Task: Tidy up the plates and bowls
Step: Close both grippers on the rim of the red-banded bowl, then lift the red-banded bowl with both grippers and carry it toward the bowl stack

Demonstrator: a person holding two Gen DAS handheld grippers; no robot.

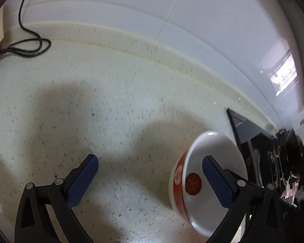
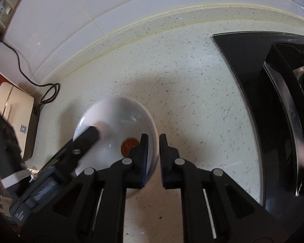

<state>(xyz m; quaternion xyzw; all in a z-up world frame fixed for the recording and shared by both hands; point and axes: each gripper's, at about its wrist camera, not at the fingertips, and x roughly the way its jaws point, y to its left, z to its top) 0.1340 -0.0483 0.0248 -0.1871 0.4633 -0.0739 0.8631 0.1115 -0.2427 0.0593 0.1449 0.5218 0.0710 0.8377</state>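
Observation:
A white bowl (image 1: 214,166) with a red outside band and a red mark inside is held above the speckled countertop (image 1: 111,105). My right gripper (image 2: 153,141) is shut on the bowl's rim (image 2: 155,139), one finger inside and one outside. The bowl (image 2: 115,121) fills the middle left of the right wrist view. My left gripper (image 1: 150,168) is open, and its right finger (image 1: 216,180) reaches into the bowl's mouth. That left gripper finger also shows in the right wrist view (image 2: 87,137), over the bowl's left side.
A black glass stovetop (image 2: 273,93) lies to the right on the countertop (image 2: 192,93). A beige appliance (image 2: 16,117) and a black cable (image 2: 48,93) sit at the left by the white tiled wall (image 2: 91,10). The cable also shows in the left wrist view (image 1: 30,44).

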